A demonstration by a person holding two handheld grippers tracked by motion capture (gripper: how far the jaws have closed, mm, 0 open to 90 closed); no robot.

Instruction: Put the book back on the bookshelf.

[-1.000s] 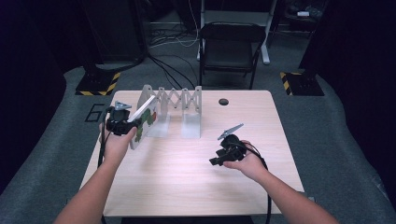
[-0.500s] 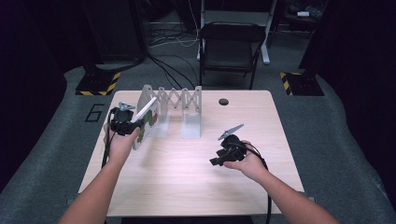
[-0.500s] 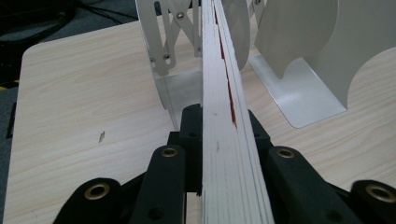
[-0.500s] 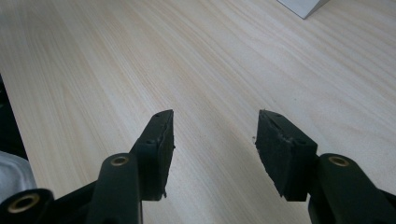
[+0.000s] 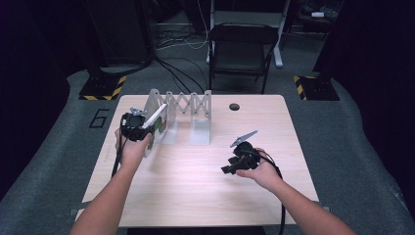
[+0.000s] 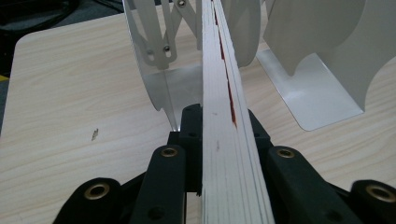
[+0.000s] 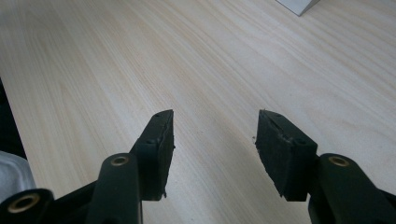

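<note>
Presently left gripper (image 5: pixel 139 128) clenched on thin white book (image 6: pixel 231 140) mid-left, beside white metal accordion rack (image 5: pixel 188 105); right gripper (image 7: pixel 212 140) released, centre-right.

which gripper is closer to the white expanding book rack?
Left. The left gripper, clamping a thin book, sits at the rack's left end. The right gripper hangs open over bare table, well off to its right.

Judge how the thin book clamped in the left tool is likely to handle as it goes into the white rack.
The book looks thin and probably light. Held by one edge in the left tool, it may flex a little, though its page edges run straight. Placed in the rack, it would probably lean or tip until a divider props it.
</note>
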